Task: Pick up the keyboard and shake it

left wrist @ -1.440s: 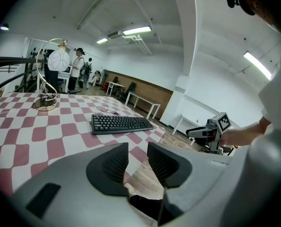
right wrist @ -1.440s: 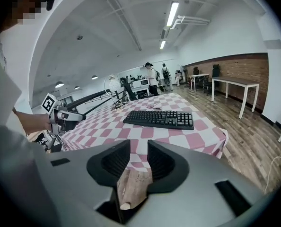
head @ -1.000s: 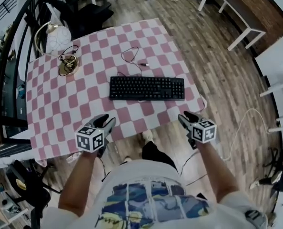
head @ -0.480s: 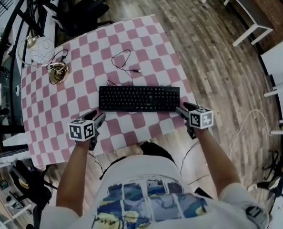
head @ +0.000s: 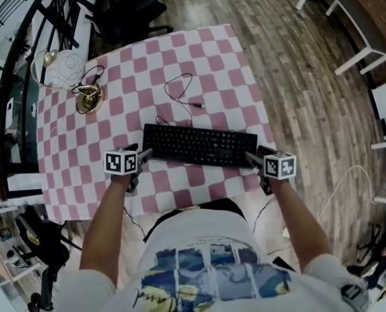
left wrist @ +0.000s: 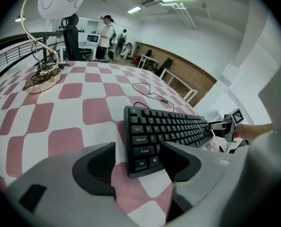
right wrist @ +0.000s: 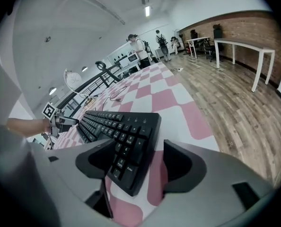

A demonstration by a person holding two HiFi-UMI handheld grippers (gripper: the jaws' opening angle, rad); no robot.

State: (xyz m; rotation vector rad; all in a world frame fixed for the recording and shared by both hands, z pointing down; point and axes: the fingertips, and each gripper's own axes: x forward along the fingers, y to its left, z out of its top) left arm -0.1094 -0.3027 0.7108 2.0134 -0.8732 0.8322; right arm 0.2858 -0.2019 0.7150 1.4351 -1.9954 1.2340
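A black keyboard [head: 199, 145] lies flat on the pink-and-white checked tablecloth [head: 147, 64], near the front edge. My left gripper [head: 143, 153] is at its left end, jaws opening. In the left gripper view the keyboard's left end [left wrist: 145, 145] sits between the two fingers of the left gripper [left wrist: 138, 160], and neither pad presses on it. My right gripper [head: 250, 158] is at the right end, jaws also opening. The right gripper view shows the numpad corner [right wrist: 126, 150] inside the gap of the right gripper [right wrist: 138, 162], with space on the outer side.
The keyboard's thin black cable [head: 180, 93] loops across the cloth behind it. A lamp with a white globe [head: 62, 67] and brass base [head: 91, 98] stands at the far left. The table's right edge drops to wooden floor [head: 297, 96]. People stand far back [left wrist: 105, 32].
Both grippers have moved forward from the table's front edge to the two ends of the keyboard, and their jaws stand wider. The keyboard has not moved on the cloth.
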